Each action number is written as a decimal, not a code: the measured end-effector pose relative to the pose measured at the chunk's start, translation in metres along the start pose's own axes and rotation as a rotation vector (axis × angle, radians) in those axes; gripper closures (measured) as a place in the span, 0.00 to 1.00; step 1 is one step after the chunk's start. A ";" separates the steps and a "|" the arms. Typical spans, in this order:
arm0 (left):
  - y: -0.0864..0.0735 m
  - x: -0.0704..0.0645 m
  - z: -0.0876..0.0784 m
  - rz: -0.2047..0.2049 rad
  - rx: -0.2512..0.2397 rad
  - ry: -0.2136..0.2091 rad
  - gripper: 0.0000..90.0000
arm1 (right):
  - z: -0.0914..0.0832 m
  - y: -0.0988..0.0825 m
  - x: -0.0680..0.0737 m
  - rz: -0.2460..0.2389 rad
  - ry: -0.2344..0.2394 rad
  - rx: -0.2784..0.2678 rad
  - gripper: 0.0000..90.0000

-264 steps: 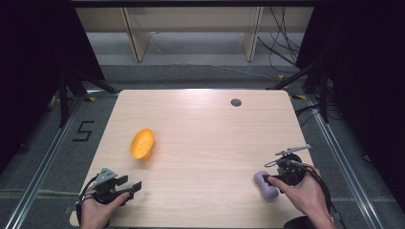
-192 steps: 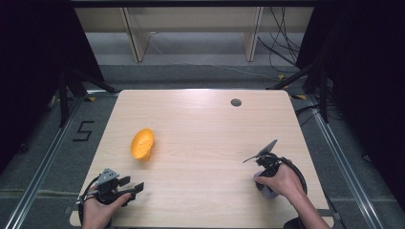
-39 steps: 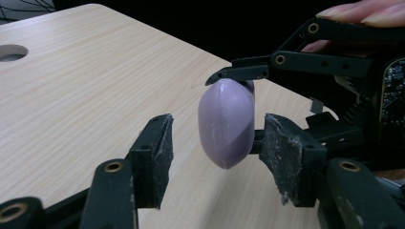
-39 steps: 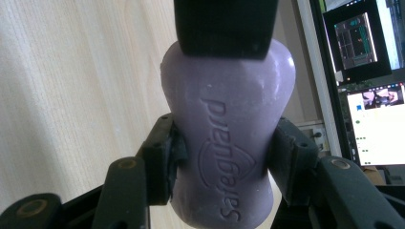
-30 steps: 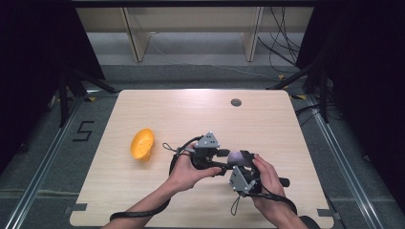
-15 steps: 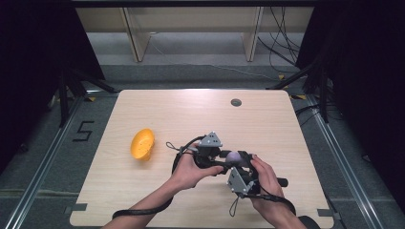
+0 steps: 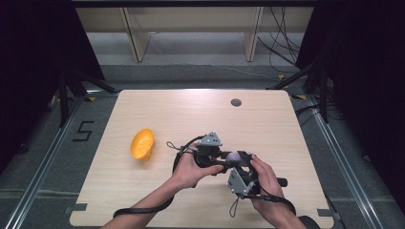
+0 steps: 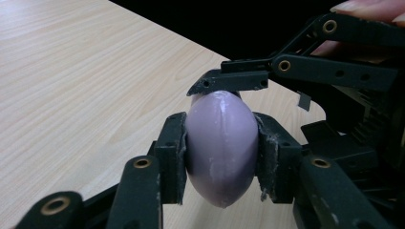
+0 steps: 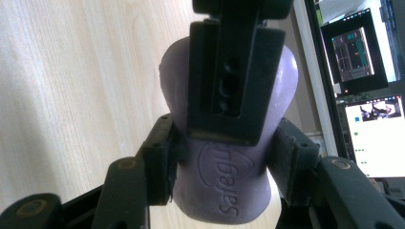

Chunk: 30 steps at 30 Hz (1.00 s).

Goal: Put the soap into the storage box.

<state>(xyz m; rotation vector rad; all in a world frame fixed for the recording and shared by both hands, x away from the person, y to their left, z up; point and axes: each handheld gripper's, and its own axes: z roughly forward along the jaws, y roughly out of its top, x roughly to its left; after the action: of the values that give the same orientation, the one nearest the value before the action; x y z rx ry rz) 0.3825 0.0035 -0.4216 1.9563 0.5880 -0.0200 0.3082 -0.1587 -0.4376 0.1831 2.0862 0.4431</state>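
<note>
Item, far left: an orange rounded object (image 7: pixel 142 143) is lying on the pale wooden bench (image 7: pixel 267 119), well apart from your hands.

Item, centre-left: your left hand (image 7: pixel 191 167) is holding the left gripper (image 7: pixel 224 161) over the near middle of the bench, its grey three-cornered plate facing up and its cable looping back toward you. Its fingers (image 8: pixel 171 162) are pressing on the two narrow sides of a purple bar of soap (image 8: pixel 221 145) (the bar is standing on end in the left gripper view, clear of the bench).

Item, centre: the soap (image 7: pixel 234 156) is sitting between the two grippers, just above the bench.

Item, centre-right: your right hand (image 7: pixel 267 179) is holding the right gripper (image 7: pixel 239 164), which is meeting the left one head-on. Its fingers (image 9: pixel 160 155) are clamping the same bar (image 9: pixel 224 191) from either side, lower down, where the embossed word "Safeguard" is partly showing; one left-gripper finger is lying across the bar's face above.

Item, far side: a small dark round fitting (image 7: pixel 236 102) is sitting in the bench top near its rear edge.
</note>
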 end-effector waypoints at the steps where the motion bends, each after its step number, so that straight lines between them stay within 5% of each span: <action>1: 0.000 0.000 -0.001 -0.002 0.001 -0.005 0.65 | 0.000 0.000 0.000 0.000 -0.004 -0.004 0.56; 3: 0.000 -0.001 -0.001 -0.012 -0.009 -0.003 0.65 | 0.000 0.001 -0.001 -0.022 -0.011 -0.007 0.55; 7: 0.000 -0.001 -0.003 -0.003 -0.015 -0.003 0.65 | -0.001 0.002 0.000 0.012 -0.016 0.001 0.55; 10: -0.001 -0.001 -0.005 -0.002 -0.009 0.012 0.65 | -0.001 0.003 -0.003 -0.042 -0.017 -0.012 0.55; 13: 0.000 -0.002 -0.005 -0.006 -0.014 0.009 0.66 | -0.002 0.002 -0.002 -0.007 -0.023 -0.005 0.55; 16: 0.000 -0.003 -0.004 -0.002 -0.022 0.012 0.66 | -0.001 0.003 -0.004 -0.039 -0.022 -0.010 0.54; 17: 0.000 -0.003 -0.003 -0.006 -0.022 0.012 0.66 | -0.002 0.003 -0.002 0.001 -0.018 0.002 0.53; 23: 0.000 -0.004 -0.004 -0.010 -0.030 0.020 0.66 | 0.000 0.000 -0.002 0.061 -0.017 0.030 0.38; 30: 0.000 -0.003 -0.006 0.001 -0.035 0.042 0.66 | -0.002 -0.001 -0.002 0.051 -0.015 0.034 0.36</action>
<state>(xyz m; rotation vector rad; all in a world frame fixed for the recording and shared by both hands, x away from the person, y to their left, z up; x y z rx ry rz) 0.3782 0.0074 -0.4176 1.9274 0.6111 0.0322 0.3081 -0.1608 -0.4352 0.2591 2.0789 0.4360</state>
